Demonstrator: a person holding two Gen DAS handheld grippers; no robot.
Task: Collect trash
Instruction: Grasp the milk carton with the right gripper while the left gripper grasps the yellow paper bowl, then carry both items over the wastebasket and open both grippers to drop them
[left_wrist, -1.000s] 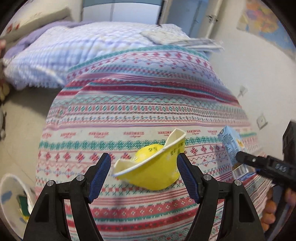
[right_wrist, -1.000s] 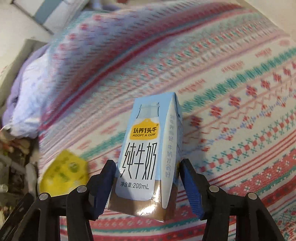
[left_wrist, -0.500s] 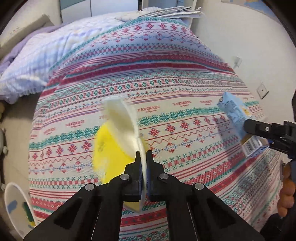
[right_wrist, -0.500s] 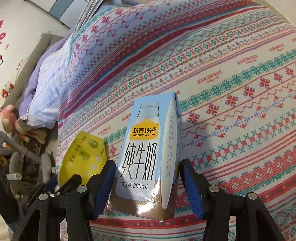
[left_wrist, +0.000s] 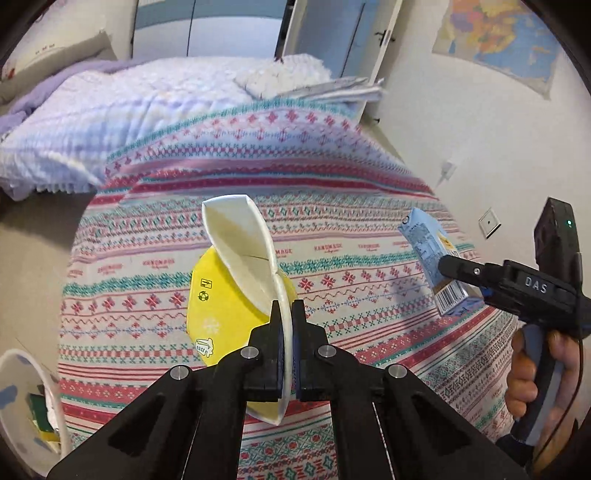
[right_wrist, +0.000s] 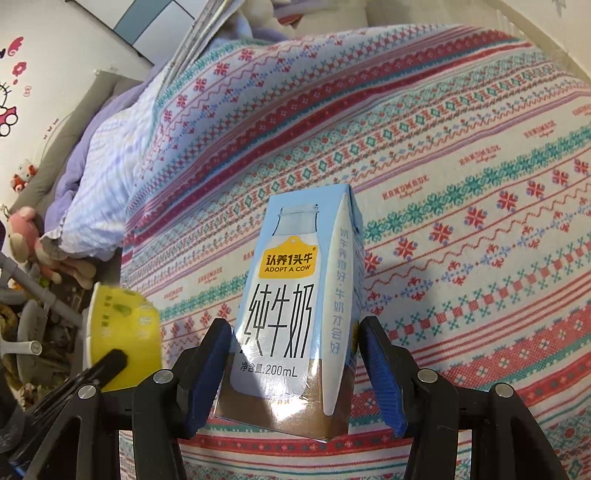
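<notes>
A bedroom: a patterned bedspread (left_wrist: 369, 206) covers the bed, a map (left_wrist: 506, 40) hangs on the wall. The left gripper (left_wrist: 287, 321) pinches a crushed yellow cup (left_wrist: 229, 306); the right gripper (right_wrist: 295, 365) clamps a milk carton (right_wrist: 295, 280), both above the bedspread.

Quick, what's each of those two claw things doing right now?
Left gripper: shut on the crushed yellow paper cup.
Right gripper: shut on the blue milk carton.
</notes>
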